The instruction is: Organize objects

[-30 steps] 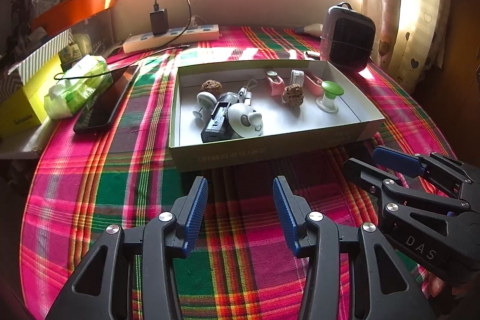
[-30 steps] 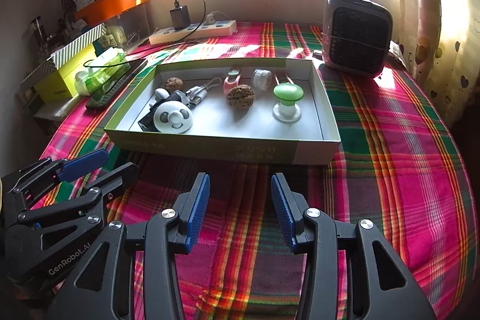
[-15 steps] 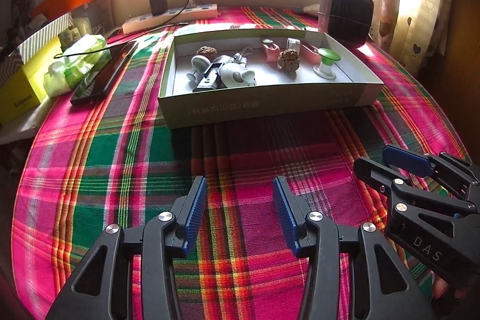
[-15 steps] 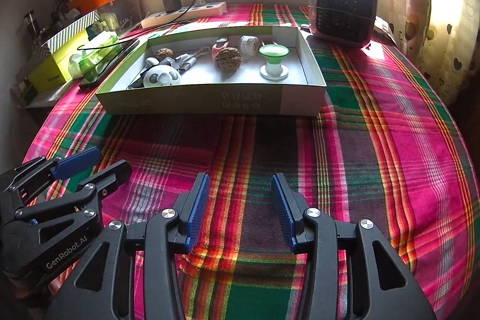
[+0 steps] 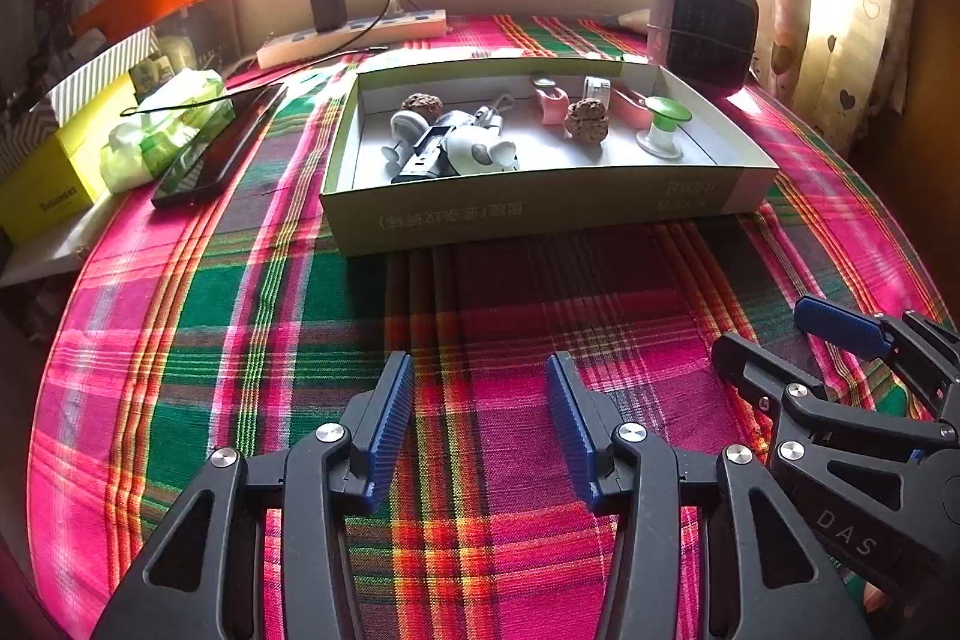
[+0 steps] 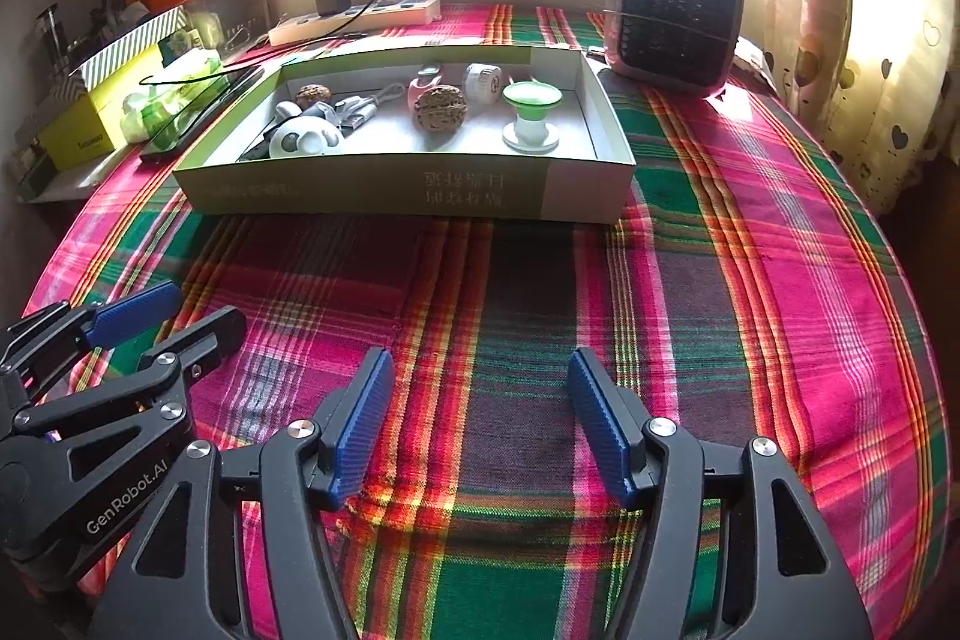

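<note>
A: Where do the things to be sorted sit?

B: In the shallow cardboard box (image 6: 384,196), upper middle of the right wrist view, on the plaid cloth (image 6: 750,292) over the counter. Inside, from left: a white round gadget (image 6: 303,141), a cable (image 6: 366,106), a walnut (image 6: 441,109), a small white roll (image 6: 482,82) and a green-topped stand (image 6: 531,112) standing upright at the right end.

A: And the tools?

B: The right tool (image 6: 480,418) hangs low in the frame over bare cloth, well short of the box; its jaws have just been opening and stand wide with nothing between them. The left tool (image 5: 480,424) is likewise parted over the cloth, empty.

A: Anything around the box?

B: A small heater (image 6: 675,22) at upper right, a power strip (image 6: 354,19) behind, a phone (image 5: 216,148) left of it.
</note>
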The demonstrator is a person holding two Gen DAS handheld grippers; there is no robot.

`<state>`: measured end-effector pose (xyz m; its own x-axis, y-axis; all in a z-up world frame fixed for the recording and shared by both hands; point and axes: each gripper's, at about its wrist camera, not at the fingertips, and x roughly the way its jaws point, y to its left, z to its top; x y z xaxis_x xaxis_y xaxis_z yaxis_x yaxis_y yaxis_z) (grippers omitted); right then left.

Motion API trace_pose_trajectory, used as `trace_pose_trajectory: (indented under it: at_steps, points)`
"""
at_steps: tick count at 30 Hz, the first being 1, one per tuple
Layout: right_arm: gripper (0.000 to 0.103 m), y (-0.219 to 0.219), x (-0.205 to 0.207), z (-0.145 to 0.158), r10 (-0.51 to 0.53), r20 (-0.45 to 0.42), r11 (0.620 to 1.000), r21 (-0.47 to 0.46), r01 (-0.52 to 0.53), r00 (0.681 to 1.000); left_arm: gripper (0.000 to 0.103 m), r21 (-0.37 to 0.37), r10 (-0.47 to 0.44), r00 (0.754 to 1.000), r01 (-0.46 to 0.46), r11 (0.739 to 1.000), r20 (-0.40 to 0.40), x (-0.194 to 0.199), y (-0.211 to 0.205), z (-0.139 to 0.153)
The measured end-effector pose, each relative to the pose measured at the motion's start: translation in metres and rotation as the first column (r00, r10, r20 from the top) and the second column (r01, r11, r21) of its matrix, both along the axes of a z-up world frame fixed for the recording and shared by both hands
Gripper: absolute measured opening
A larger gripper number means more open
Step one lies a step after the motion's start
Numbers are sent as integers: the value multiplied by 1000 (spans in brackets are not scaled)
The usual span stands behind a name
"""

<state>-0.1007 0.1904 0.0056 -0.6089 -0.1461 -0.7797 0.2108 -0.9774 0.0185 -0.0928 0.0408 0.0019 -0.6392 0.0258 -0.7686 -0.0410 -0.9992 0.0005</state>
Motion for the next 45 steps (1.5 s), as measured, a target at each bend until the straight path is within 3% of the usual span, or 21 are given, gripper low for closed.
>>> trace_pose_trajectory:
  at_steps: [45]
  points:
    - [68, -3, 0, -1, 10, 3, 1000, 12, -11, 1000, 45, 0, 0, 1000, 0, 1000, -1, 0, 0, -1]
